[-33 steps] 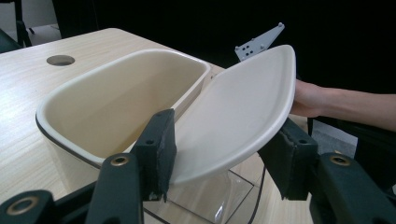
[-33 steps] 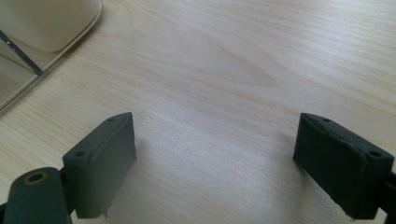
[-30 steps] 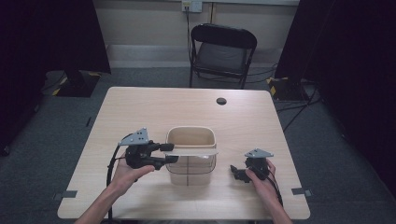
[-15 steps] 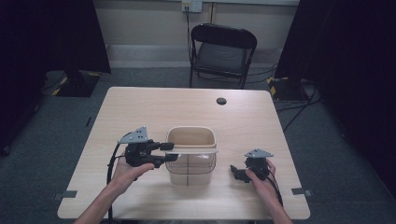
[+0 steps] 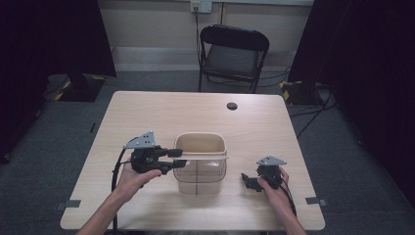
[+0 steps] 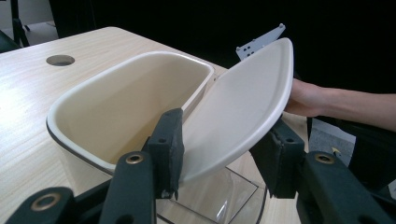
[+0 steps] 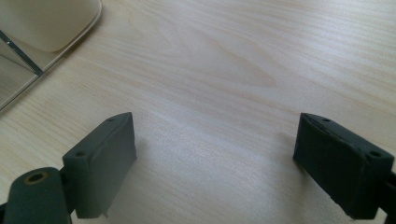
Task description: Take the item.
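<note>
Left gripper [image 6: 219, 154] has its two black jaws set either side of a cream, oval plastic lid [image 6: 238, 112]; the jaws have just been closing, and the left pad touches the lid's inner face while the right pad sits at its outer edge, so the lid looks pinched between them. Lid stands tilted on edge in the left gripper view. In the high view the left gripper [image 5: 180, 159] points toward the right, with the lid [image 5: 203, 157] lying as a thin band across the container.

Just behind the lid: cream plastic bin insert with a rounded-rectangle rim [image 6: 116, 93], seated in a clear plastic outer container [image 6: 224, 200]. In the high view the bin [image 5: 200, 142] stands near the front middle of the light wooden table [image 5: 161, 112].

Right gripper [image 7: 215, 154]: jaws spread wide, nothing between them, bare tabletop beneath. In the high view it [image 5: 247, 180] rests on the table, to the right of the bin and apart from it, held by the person's right hand [image 5: 271, 188].

Farther back: round dark cable hole [image 5: 232, 105] near the far table edge. Beyond the table, black folding chair [image 5: 234, 54] against the wall.
</note>
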Action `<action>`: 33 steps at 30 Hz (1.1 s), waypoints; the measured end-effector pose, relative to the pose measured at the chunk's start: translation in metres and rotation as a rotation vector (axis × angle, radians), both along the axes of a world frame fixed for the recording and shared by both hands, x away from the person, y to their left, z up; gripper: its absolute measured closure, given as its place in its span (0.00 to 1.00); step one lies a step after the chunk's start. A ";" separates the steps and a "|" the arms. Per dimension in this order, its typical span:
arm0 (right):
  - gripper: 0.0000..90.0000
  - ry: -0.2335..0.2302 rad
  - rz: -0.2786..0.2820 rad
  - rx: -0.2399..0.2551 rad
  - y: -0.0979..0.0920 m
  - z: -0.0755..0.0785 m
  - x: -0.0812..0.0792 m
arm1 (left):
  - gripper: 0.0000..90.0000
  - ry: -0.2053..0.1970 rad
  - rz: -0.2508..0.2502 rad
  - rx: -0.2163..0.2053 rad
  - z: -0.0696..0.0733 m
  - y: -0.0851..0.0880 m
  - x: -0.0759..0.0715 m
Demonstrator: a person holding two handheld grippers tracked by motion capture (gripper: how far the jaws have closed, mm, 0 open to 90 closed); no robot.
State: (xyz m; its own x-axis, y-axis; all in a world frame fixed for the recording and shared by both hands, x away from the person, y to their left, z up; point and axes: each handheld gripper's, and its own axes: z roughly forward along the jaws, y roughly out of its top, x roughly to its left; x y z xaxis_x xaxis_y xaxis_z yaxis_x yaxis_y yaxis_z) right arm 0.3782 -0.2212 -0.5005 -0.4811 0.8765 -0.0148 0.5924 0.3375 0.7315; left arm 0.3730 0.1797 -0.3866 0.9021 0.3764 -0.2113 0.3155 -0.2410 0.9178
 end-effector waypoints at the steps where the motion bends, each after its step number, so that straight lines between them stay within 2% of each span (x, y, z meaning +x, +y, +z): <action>1: 0.13 0.001 -0.001 0.000 0.000 0.000 0.000 | 0.61 0.000 -0.001 -0.007 0.000 0.000 0.000; 5: 0.14 0.001 -0.001 0.000 0.000 0.000 0.000 | 0.62 -0.003 0.001 0.013 0.002 0.000 0.002; 6: 0.13 0.000 0.000 0.000 0.000 0.000 0.000 | 0.63 0.005 0.001 0.001 0.002 -0.001 0.001; 10: 0.13 0.000 0.000 0.000 0.000 0.000 0.000 | 0.65 0.007 -0.002 -0.008 0.002 -0.001 0.003; 14: 0.13 0.000 0.000 0.000 0.000 0.000 0.000 | 0.65 0.005 -0.004 0.007 0.002 0.000 0.004; 20: 0.13 0.000 0.000 0.000 0.000 0.000 0.000 | 0.66 0.010 0.003 -0.002 0.002 0.000 0.005; 21: 0.14 0.001 -0.001 0.000 0.000 0.000 0.000 | 0.66 0.012 0.005 -0.013 0.002 0.000 0.006; 33: 0.13 0.000 0.000 0.000 0.000 0.000 0.000 | 0.67 0.013 0.015 -0.009 0.003 0.000 0.008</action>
State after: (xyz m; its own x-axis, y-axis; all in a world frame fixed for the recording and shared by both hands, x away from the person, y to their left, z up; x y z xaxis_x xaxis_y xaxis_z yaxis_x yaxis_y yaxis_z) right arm 0.3782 -0.2213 -0.5005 -0.4811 0.8765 -0.0152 0.5922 0.3377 0.7316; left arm 0.3810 0.1801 -0.3839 0.8936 0.3876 -0.2266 0.3311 -0.2278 0.9157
